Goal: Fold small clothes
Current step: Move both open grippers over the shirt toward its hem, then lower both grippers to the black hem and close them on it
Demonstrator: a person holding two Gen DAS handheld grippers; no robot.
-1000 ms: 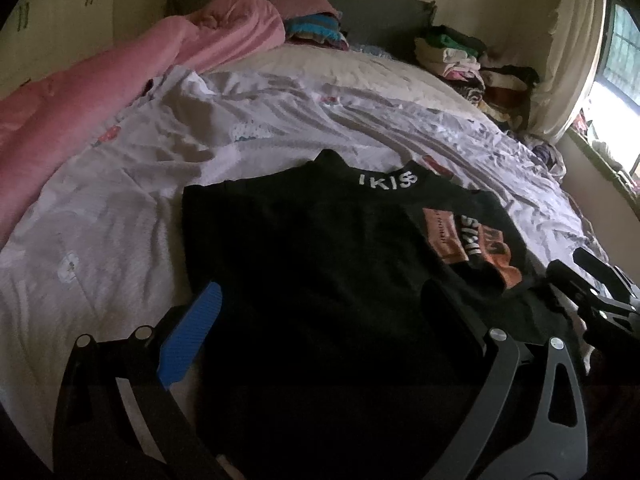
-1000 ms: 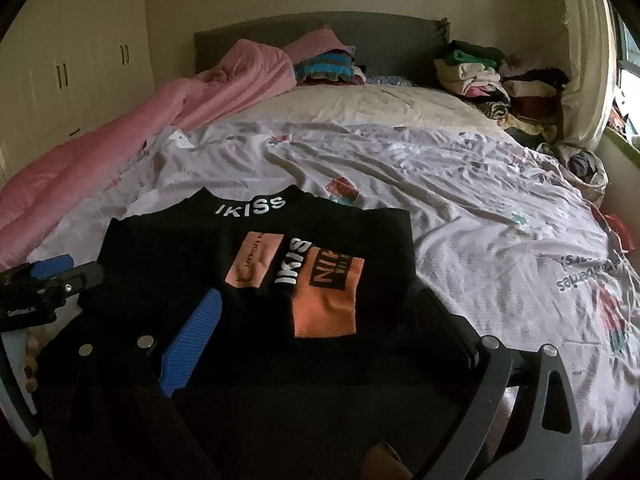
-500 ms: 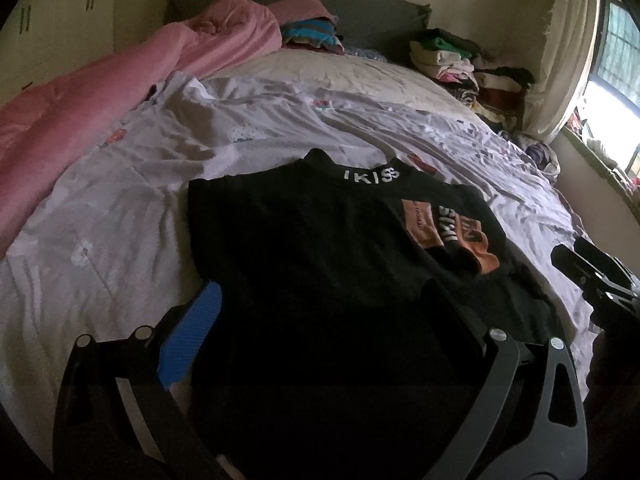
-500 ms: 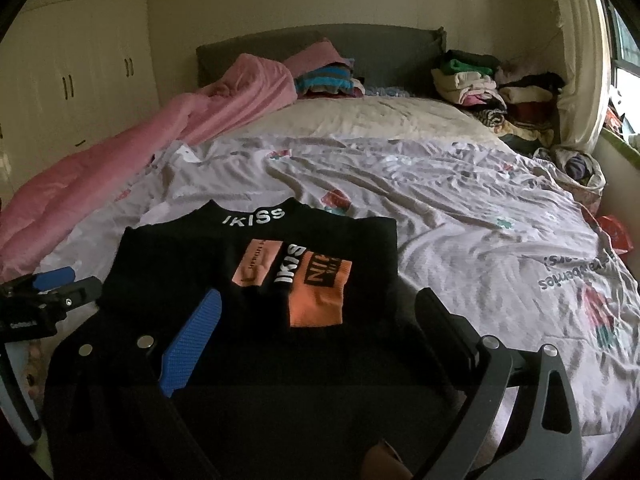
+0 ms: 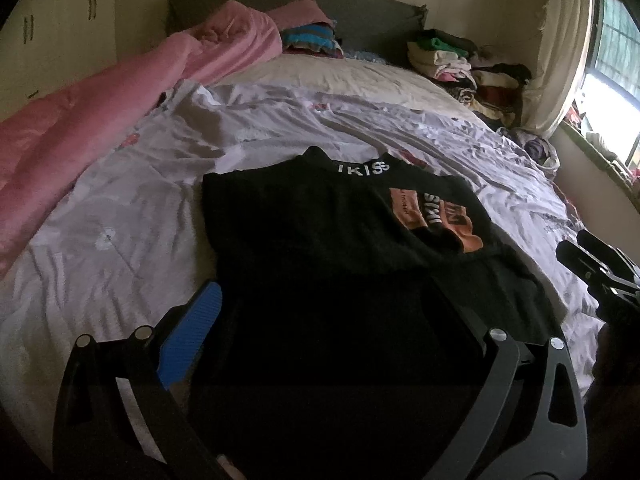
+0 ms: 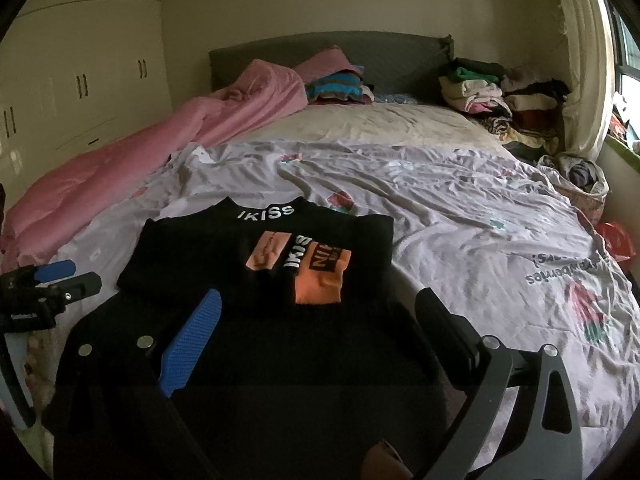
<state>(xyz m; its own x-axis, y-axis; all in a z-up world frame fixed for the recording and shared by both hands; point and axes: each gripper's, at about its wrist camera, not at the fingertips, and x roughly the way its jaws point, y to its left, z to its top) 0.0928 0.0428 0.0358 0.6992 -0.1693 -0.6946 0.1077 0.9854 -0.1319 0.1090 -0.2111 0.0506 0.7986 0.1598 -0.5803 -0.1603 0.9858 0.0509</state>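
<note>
A black top [image 5: 320, 240] with a white "IKISS" collar and an orange print [image 5: 436, 216] lies flat on the pale floral sheet, collar pointing to the headboard. Its sides look folded inward. My left gripper [image 5: 324, 332] hangs open above the top's near left part, nothing between its fingers. In the right wrist view the same black top [image 6: 224, 256] lies ahead, and my right gripper [image 6: 320, 328] is open over its near hem. The right gripper [image 5: 592, 264] shows at the left view's right edge. The left gripper [image 6: 52, 280] shows at the right view's left edge.
A pink duvet [image 6: 120, 168] is bunched along the bed's left side. Folded striped clothes [image 6: 340, 86] and a heap of clothes [image 6: 496, 96] sit by the grey headboard. A wardrobe [image 6: 80, 80] stands left; a curtain and window are right. A filled bag [image 6: 580, 176] rests beside the bed.
Both grippers have drawn back and risen from the black top, so it looks smaller and farther. The top itself has not moved. Both stay open.
</note>
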